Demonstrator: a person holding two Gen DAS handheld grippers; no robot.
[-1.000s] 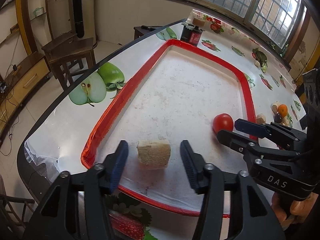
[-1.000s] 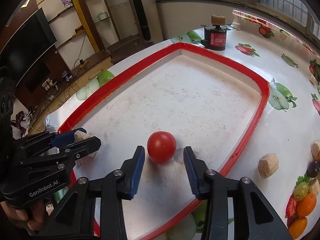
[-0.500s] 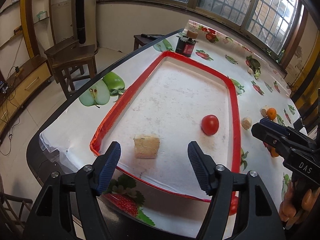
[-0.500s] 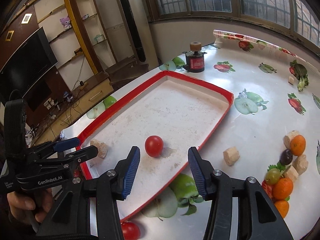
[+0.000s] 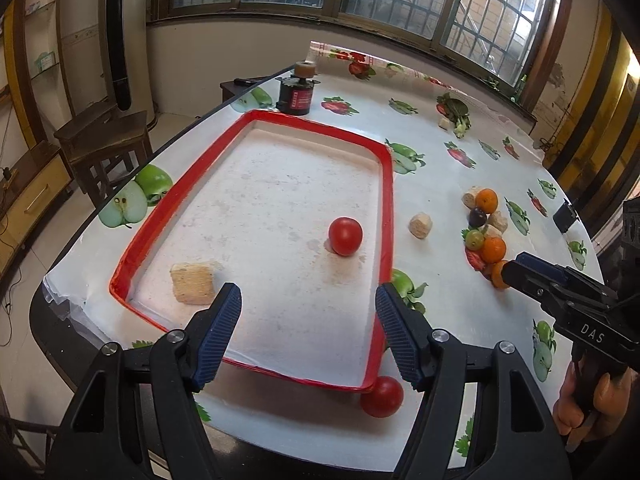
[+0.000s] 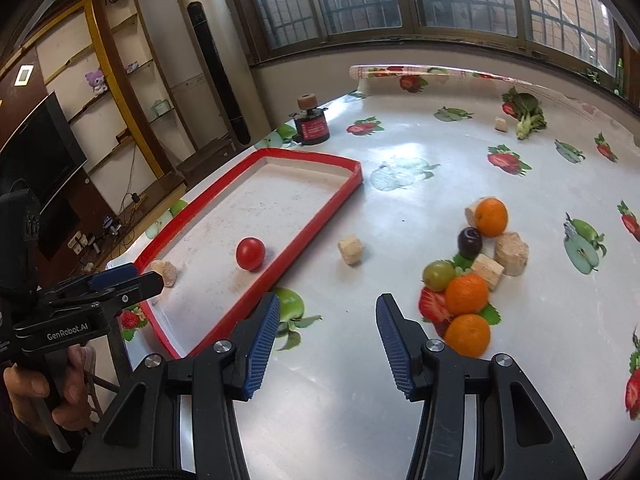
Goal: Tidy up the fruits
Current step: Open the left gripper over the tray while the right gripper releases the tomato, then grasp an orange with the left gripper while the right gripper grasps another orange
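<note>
The red-rimmed tray holds a red tomato and a bread cube. My left gripper hangs open above the tray's near end, with nothing between its fingers. My right gripper is open over bare tablecloth, between the tray and a fruit pile. The pile has oranges, a green grape, a dark plum and bread cubes. A second tomato lies outside the tray's near corner.
A lone bread cube sits between tray and pile. A black-and-red jar stands beyond the tray's far end, and leafy greens lie at the back. The table edge runs along the tray's left side, with wooden stools below.
Both grippers have pulled back and risen from the tray. The left has left the bread cube; the right has left the tomato and swung right toward the fruit pile. Both jaws stand slightly wider.
</note>
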